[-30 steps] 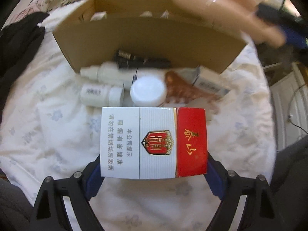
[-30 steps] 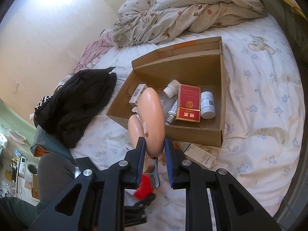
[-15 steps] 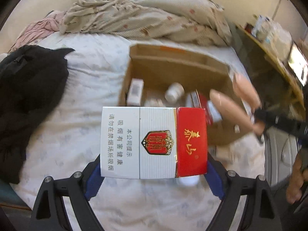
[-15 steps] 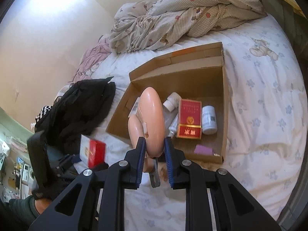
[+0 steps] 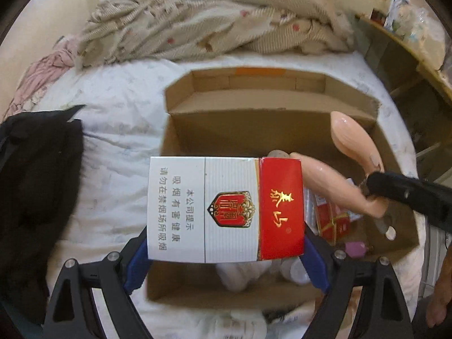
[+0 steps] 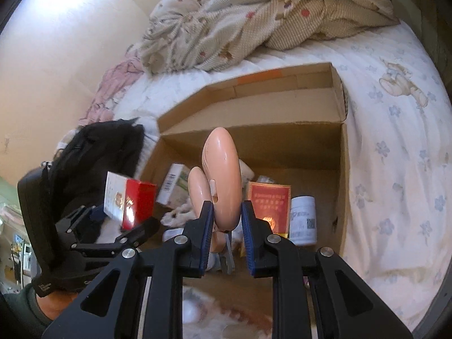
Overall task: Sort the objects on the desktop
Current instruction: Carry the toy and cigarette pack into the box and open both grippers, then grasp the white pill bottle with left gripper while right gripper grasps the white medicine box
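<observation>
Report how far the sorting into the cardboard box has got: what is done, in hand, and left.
Done: the open cardboard box already holds a red packet, a white bottle and a small white carton.

In hand: the left hand-held gripper clamps a red-and-white cigarette pack over the box; the right hand-held gripper grips a peach plastic two-pronged object above it.

Left: release both; blurred items lie outside the near wall.

Black angular tongs (image 6: 224, 228) with blue pads (image 6: 205, 236), silver screws, bare-skinned wrist under the left tongs (image 5: 224, 257).
</observation>
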Motion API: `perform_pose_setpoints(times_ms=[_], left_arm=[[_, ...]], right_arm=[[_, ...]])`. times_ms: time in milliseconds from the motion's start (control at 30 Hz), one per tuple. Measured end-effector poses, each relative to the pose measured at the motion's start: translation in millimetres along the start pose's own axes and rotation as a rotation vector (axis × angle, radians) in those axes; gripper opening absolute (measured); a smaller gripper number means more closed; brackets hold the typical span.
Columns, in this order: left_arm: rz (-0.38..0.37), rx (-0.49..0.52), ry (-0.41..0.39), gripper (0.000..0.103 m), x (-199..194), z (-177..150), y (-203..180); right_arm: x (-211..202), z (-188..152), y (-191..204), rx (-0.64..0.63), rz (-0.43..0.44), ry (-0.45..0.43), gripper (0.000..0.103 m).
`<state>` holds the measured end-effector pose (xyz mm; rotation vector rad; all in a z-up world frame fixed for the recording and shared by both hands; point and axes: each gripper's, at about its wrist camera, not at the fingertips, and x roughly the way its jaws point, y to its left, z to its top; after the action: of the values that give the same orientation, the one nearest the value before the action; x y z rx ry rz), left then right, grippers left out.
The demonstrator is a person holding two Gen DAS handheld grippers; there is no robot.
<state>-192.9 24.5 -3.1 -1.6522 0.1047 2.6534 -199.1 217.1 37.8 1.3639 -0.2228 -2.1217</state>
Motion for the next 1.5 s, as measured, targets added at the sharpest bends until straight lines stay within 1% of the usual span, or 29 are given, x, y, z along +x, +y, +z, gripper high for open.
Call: perform_pose_setpoints(times_ms=[67,100,167,233,367,467,633,700,767,833,867,900,933,967,1000,1033,1100,1233,1367,1467,1500], left_arm=[[0.038,0.024,0.032,0.09,19.2,8.4,-4.5],[0.047,0.017,0.052,0.09,27.9,11.9,-4.5],[0.033,-0.012,0.082,0.09,39.9,18.4,-3.9],[0.057,0.003,0.091,0.09,48.0,22.9,-7.4],[0.097,0.043,0.107,0.09,58.8,24.9,-15.0],[0.105,0.04,0.111,0.09,57.2,26.0,-15.3],[0.123,0.034,0.15,0.091,59.0,22.5,-13.1],[0.09,0.003,0.143,0.092,53.8,20.3,-9.6],[0.08,-0.026,0.136,0.093,47.2,18.4,-6.0],[0.073,-0.045,0.112,0.095,38.8,16.2,-3.4],[0.066,-0.048,0.098,0.1,33.6,14.9,-2.6],[0.053,-0.049,0.087,0.103,29.1,13.6,-2.1],[0.037,-0.048,0.07,0.103,22.6,11.5,-2.3],[0.039,-0.05,0.063,0.103,17.2,10.0,-5.2],[0.035,-0.053,0.065,0.103,15.7,11.1,-4.2],[0.022,-0.06,0.069,0.103,13.9,11.0,-2.2],[0.003,-0.074,0.07,0.103,7.9,9.9,0.3],[0.012,-0.056,0.021,0.103,-13.0,3.6,-1.3],[-0.022,-0.038,-0.021,0.103,-36.1,-6.1,0.4],[-0.007,-0.037,-0.055,0.103,-52.3,-21.7,6.2],[-0.006,-0.042,-0.062,0.103,-56.8,-27.0,9.7]], right_arm=[[12.3,1.5,-5.1,0.01,-0.008,0.017,0.022],[17.3,1.8,-7.1,0.02,-0.005,0.023,0.022],[25.3,1.7,-9.8,0.029,-0.012,0.037,0.022],[33.2,1.4,-10.8,0.017,-0.042,0.061,0.022],[41.6,0.5,-14.1,0.02,-0.053,0.082,0.022],[44.3,-0.8,-13.5,0.011,-0.067,0.091,0.022],[56.8,-2.9,-8.8,-0.006,-0.094,0.127,0.023],[57.5,-3.7,-6.7,-0.012,-0.103,0.125,0.023],[54.8,-4.1,-2.3,-0.035,-0.104,0.116,0.023],[50.8,-4.9,-0.1,-0.046,-0.106,0.102,0.024],[48.3,-5.0,0.3,-0.043,-0.1,0.092,0.024],[45.2,-4.8,0.6,-0.038,-0.095,0.083,0.024],[41.1,-4.5,1.0,-0.032,-0.09,0.072,0.029],[37.8,-4.4,2.2,-0.029,-0.084,0.065,0.034],[34.5,-4.7,3.5,-0.027,-0.08,0.063,0.049],[30.9,-5.5,3.6,-0.022,-0.093,0.053,0.059],[26.1,-5.8,4.2,-0.021,-0.104,0.038,0.068],[13.5,-9.8,2.5,0.001,-0.083,0.024,0.068],[-8.3,-17.3,5.6,0.0,-0.074,-0.003,0.069],[-25.5,-23.8,11.0,-0.013,-0.069,-0.022,0.074],[-31.1,-26.5,13.7,-0.024,-0.069,-0.031,0.078]])
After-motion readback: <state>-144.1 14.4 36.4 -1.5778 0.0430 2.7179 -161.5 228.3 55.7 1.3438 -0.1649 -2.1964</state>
